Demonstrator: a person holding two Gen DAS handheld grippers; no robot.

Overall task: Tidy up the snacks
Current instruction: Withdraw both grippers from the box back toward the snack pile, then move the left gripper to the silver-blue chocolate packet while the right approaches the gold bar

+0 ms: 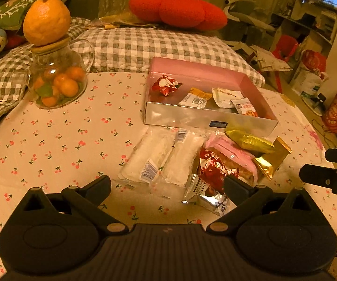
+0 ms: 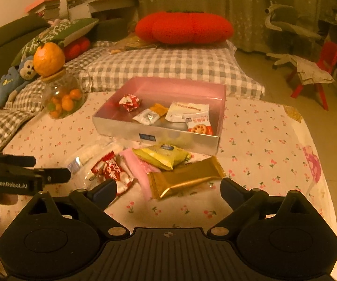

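Cherry-print tablecloth (image 1: 51, 140) covers the table, with a grey checked cushion (image 1: 145, 46) at its far edge. Toward that far edge stands a shallow pink-lined silver box (image 2: 154, 138) holding four snacks: a red crumpled wrapper (image 2: 129, 102), an orange-and-white sachet (image 2: 151, 114), a white pouch (image 2: 187, 112) and a red-and-white biscuit packet (image 2: 199, 125). Loose snack packets (image 1: 203, 157) lie in a heap just in front of the box. A clear glass jar (image 1: 58, 77) near the far left corner contains small oranges and carries one large orange (image 1: 46, 20) on its lid. Left gripper (image 1: 167, 187) and right gripper (image 2: 168, 188) hover over the heap, jaws spread, grasping nothing.
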